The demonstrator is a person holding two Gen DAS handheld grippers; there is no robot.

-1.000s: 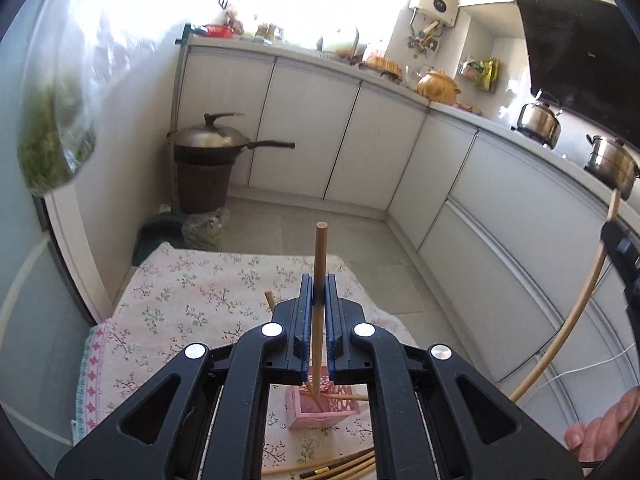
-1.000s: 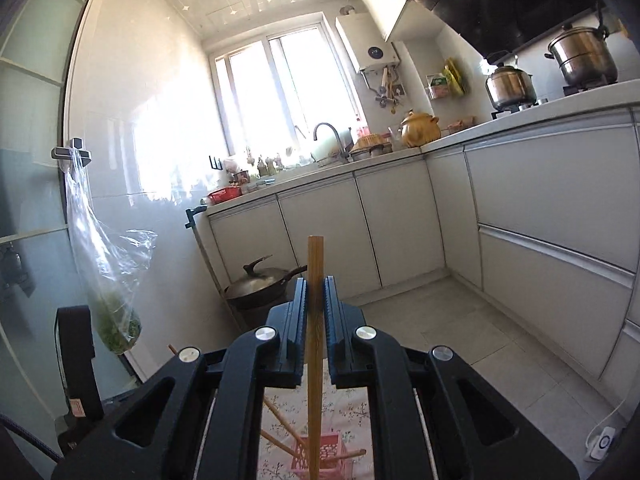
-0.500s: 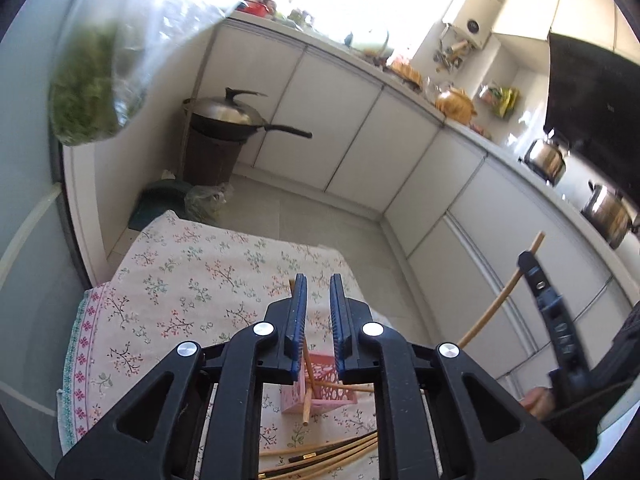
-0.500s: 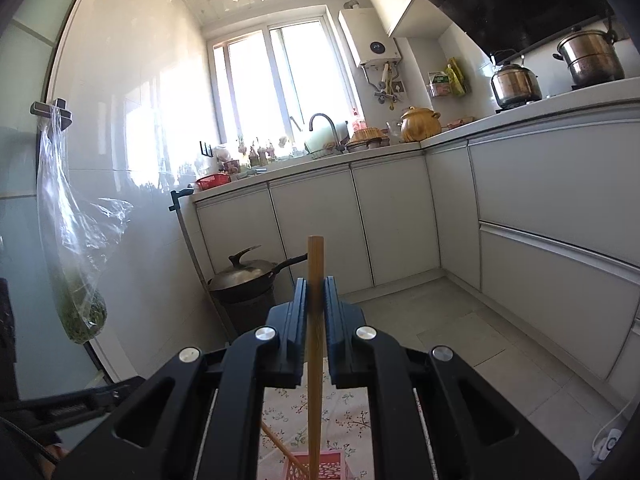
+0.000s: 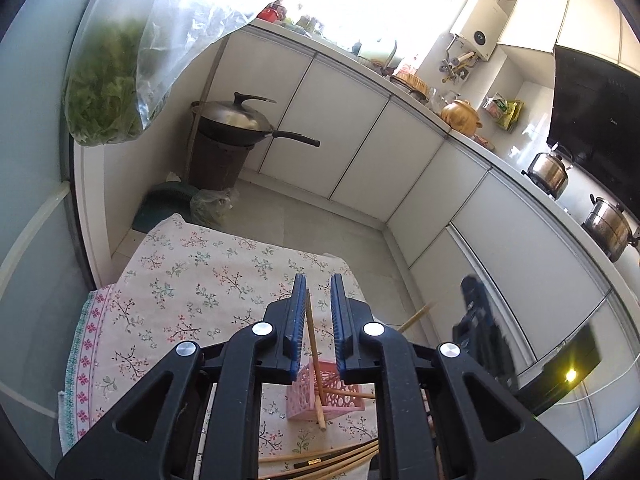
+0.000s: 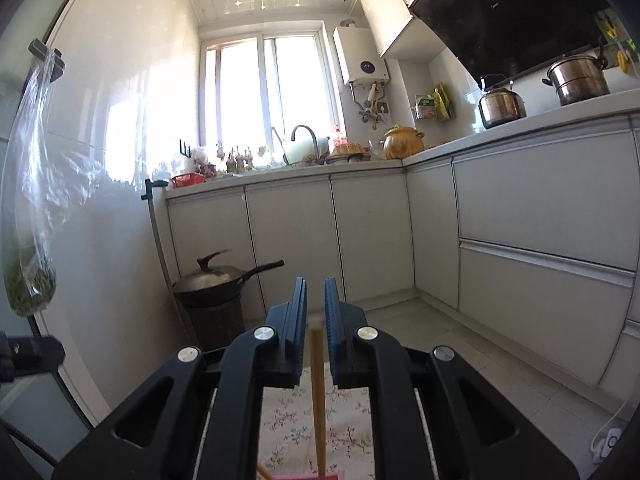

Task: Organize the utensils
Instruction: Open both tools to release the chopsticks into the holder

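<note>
Progress: we are partway through; a few chopsticks (image 5: 314, 354) are already leaning in the pink basket (image 5: 332, 394), while a bundle of loose sticks (image 5: 340, 458) is still lying on the cloth below our left gripper.
Left gripper (image 5: 316, 300): we are holding it released, jaws apart, with one chopstick standing in the gap and apparently leaning by the left pad, not pinched.
Right gripper (image 6: 315, 300): jaws are parted a little around another chopstick (image 6: 318, 392); we cannot tell if the pads are touching it.
Basket place: it is sitting just beneath and ahead of both tools.
Left to do: we are judging that the bundle still needs moving.
Materials: the sticks are slim, straight, pale wood; the basket is boxy plastic with a lacy cut-out wall; the tablecloth (image 5: 180, 280) is soft, floral fabric.
</note>
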